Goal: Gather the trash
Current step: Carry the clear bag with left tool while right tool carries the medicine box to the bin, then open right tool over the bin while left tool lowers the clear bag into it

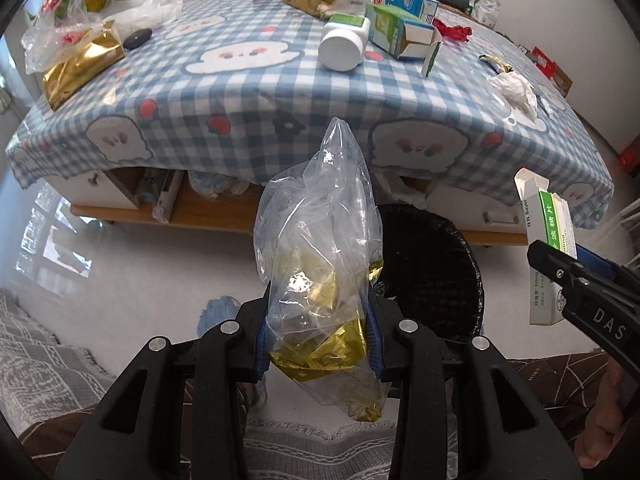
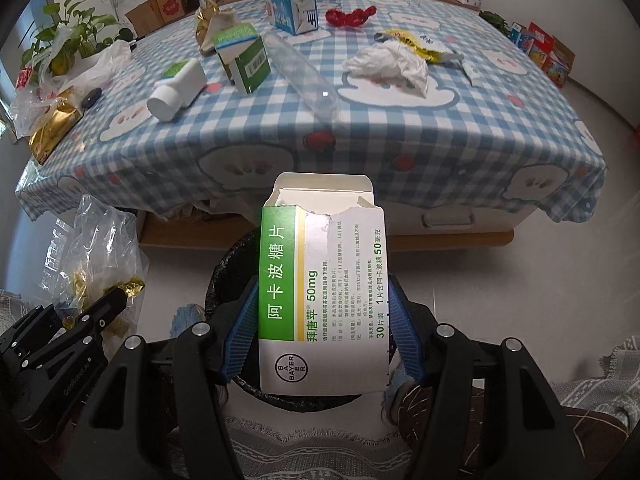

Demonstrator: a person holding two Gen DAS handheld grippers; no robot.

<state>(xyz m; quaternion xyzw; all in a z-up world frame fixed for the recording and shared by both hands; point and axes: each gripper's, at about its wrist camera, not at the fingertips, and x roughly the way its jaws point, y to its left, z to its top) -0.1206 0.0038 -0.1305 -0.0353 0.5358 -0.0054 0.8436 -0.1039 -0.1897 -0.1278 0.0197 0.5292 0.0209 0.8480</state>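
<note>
My left gripper (image 1: 318,332) is shut on a clear plastic bag (image 1: 320,248) with gold foil wrappers inside, held over the floor just left of the black-lined trash bin (image 1: 436,272). My right gripper (image 2: 322,328) is shut on an opened green-and-white medicine box (image 2: 320,292), held right above the bin (image 2: 228,272). The box also shows in the left wrist view (image 1: 548,248), and the bag in the right wrist view (image 2: 96,256). More trash lies on the checked tablecloth (image 2: 400,128): crumpled tissue (image 2: 388,66), a white bottle (image 2: 176,88), cartons, a clear tube.
The low table (image 1: 248,92) stands just behind the bin. On it are a gold foil pack (image 1: 80,68), a green carton (image 1: 396,30), red wrappers (image 2: 352,16) and a blue box (image 2: 292,10). Plants and boxes line the far wall. A grey rug (image 1: 40,360) lies near me.
</note>
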